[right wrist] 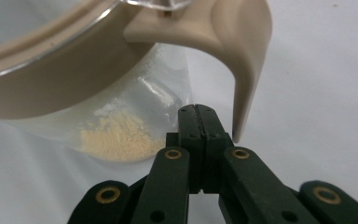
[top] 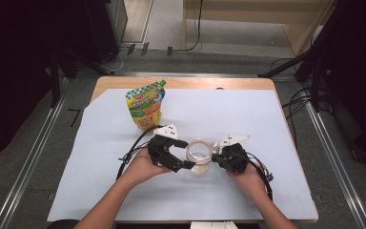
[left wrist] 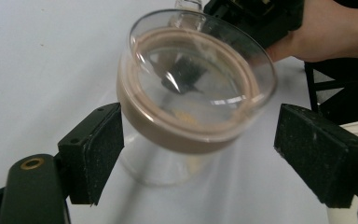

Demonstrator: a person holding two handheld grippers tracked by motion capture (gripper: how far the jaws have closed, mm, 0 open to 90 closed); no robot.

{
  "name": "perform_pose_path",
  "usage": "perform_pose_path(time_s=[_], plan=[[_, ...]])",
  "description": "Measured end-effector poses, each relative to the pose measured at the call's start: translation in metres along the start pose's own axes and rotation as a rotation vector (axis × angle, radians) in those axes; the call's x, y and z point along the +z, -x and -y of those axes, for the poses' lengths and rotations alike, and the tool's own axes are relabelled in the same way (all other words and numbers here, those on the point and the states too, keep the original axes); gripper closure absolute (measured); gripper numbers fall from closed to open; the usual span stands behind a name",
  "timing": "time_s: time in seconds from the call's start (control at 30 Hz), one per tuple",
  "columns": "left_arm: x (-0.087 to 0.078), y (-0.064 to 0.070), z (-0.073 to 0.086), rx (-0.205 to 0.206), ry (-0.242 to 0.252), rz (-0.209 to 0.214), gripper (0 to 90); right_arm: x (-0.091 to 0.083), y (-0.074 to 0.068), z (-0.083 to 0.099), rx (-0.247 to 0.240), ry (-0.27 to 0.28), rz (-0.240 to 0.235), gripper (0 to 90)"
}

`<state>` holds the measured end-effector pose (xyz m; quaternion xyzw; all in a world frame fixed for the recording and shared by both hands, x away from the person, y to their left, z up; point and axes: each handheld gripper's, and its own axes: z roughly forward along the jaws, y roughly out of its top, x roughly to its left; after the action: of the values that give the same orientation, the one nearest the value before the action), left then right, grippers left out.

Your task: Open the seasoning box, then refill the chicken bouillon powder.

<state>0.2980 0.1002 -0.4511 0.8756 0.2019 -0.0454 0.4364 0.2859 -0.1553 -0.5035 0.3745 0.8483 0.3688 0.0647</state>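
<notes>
Glass made up the one jar (top: pixel 200 156) in the high view, standing on the white sheet (top: pixel 248 119) at the table's near middle, with a beige band round its rim. My left gripper (top: pixel 187 154) came at it from one side and my right gripper (top: pixel 216 158) from the other. One yellow and green pouch (top: pixel 146 105) stood farther back to the left, well apart.

Through the left gripper view, my two black pads (left wrist: pixel 98 149) stood wide apart, one on either side of the jar (left wrist: pixel 191 93), neither touching it. A clear lid closed its mouth.

Along the right gripper view, my jaws were pressed together on nothing, their tips just beside the jar's (right wrist: pixel 98 93) glass wall and its beige handle (right wrist: pixel 242 56). One small heap of pale yellow powder (right wrist: pixel 116 140) lay on the jar's bottom.
</notes>
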Motion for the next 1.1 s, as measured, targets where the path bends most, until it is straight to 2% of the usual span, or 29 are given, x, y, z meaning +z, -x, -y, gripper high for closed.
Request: perform_pose_path(time_s=[0.2, 0.33, 0.4, 0.6, 0.9, 1.1], plan=[[0.003, 0.001, 0.002, 0.024, -0.005, -0.012, 11.4, 0.004, -0.012, -0.001, -0.008, 0.0, -0.016, 90.0], [0.01, 0.001, 0.004, 0.029, -0.01, -0.023, 9.8, 0.005, -0.012, -0.002, -0.012, 0.002, -0.022, 90.0], [0.014, 0.003, 0.005, 0.047, 0.005, -0.039, 8.8, 0.005, -0.014, -0.002, -0.008, -0.004, -0.02, 90.0], [0.014, 0.004, 0.005, 0.052, 0.016, -0.053, 9.3, 0.001, -0.014, -0.004, -0.015, -0.014, -0.025, 90.0], [0.013, 0.006, 0.004, 0.051, 0.008, -0.065, 10.0, -0.018, -0.011, -0.007, -0.03, -0.032, -0.051, 90.0], [0.012, 0.007, 0.003, 0.051, 0.008, -0.065, 9.9, -0.036, -0.002, -0.008, -0.032, -0.016, -0.02, 90.0]])
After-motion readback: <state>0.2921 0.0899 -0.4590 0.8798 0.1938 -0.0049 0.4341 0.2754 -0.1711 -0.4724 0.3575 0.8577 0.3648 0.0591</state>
